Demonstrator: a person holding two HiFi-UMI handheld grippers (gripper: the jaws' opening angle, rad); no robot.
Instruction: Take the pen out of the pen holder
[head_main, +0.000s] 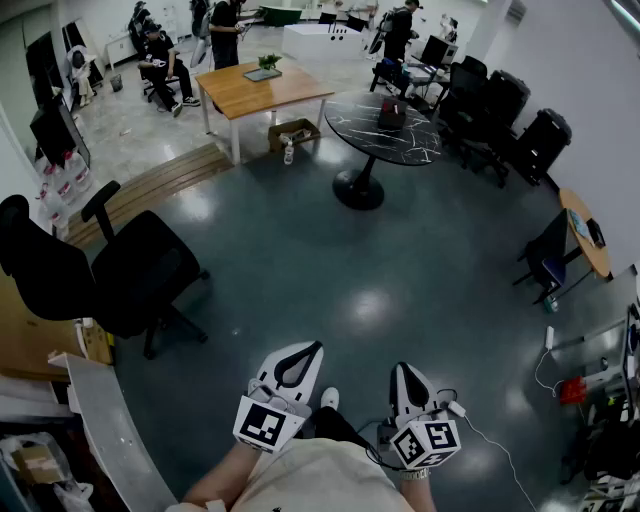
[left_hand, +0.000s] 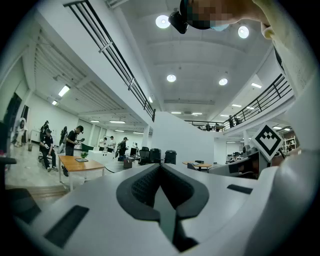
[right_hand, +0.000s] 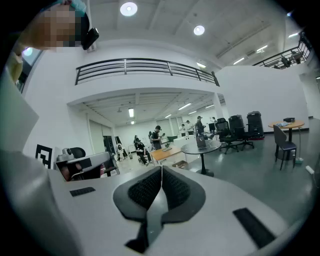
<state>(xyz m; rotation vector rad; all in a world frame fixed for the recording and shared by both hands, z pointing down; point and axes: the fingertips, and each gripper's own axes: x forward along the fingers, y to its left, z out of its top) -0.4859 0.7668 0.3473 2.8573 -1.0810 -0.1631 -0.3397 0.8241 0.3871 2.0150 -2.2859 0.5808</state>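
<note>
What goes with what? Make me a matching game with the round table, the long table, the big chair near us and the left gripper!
Things:
1. round table
2. rectangular table
3. office chair
4. left gripper

Descriptions:
A. light wood top
B. jaws together, nothing between them
C. black top with white veins
D. black seat and armrests, at the left

Pairs: 1-C, 2-A, 3-D, 4-B

You face a glossy grey floor (head_main: 430, 260), a round black table (head_main: 352, 125), a wooden table (head_main: 292, 88), black office chairs (head_main: 140, 270).
</note>
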